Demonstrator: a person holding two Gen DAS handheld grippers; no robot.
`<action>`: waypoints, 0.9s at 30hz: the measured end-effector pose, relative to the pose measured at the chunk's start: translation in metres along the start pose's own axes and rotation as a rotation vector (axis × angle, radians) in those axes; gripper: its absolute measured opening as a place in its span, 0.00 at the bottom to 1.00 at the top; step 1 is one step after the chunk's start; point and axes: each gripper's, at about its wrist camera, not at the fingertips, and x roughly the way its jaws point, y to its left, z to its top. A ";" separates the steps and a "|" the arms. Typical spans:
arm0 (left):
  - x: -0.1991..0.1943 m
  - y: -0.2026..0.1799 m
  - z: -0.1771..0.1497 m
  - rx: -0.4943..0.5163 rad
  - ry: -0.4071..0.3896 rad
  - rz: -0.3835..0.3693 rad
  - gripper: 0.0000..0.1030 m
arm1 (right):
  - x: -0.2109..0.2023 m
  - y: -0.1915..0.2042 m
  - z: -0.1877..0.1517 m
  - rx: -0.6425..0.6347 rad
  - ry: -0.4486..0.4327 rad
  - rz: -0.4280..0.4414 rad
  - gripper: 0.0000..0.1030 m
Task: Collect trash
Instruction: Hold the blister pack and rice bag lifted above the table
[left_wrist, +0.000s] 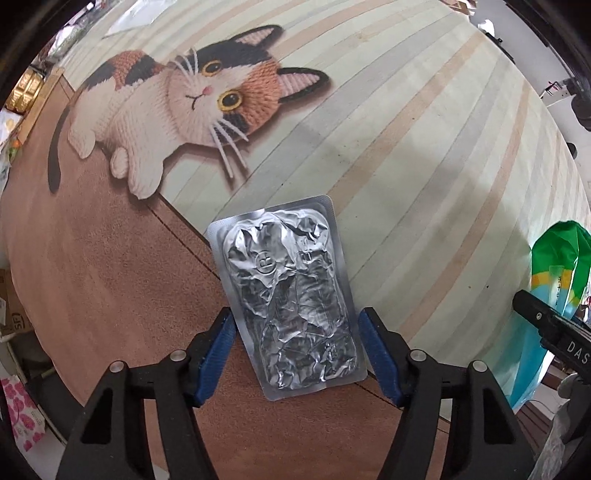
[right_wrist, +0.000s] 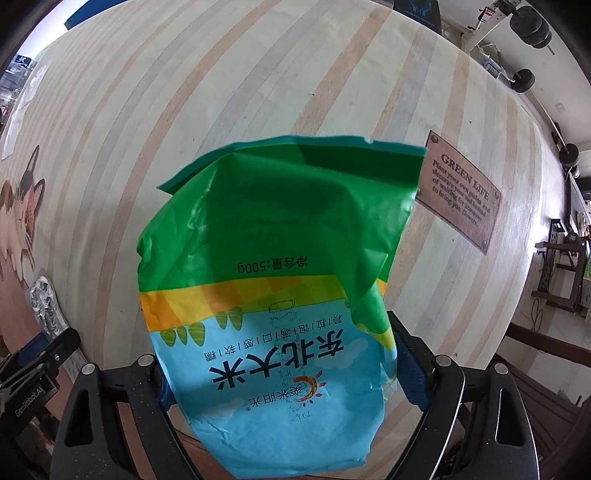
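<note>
Foil blister pack between spread left tongs, right tongs clamping rice bag

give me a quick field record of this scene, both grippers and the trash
surface: striped mat with a cat picture
left gripper: open, fingers either side of the foil blister pack, not clamped
foil blister pack: flat on the mat, crumpled silver
right gripper: fingers mostly hidden behind the rice bag, apparently holding it
rice bag: green and blue, crumpled
sign: brown plaque, "GREEN LIFE"
</note>
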 end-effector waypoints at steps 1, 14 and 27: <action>0.000 0.002 -0.007 0.006 -0.007 -0.001 0.62 | -0.001 0.002 -0.005 0.000 -0.006 0.000 0.88; -0.016 0.034 -0.014 -0.020 -0.004 -0.004 0.69 | -0.019 0.005 -0.027 0.024 -0.039 0.042 0.84; 0.000 0.026 -0.012 -0.024 0.019 -0.016 0.76 | -0.006 -0.021 -0.023 0.069 -0.026 0.064 0.84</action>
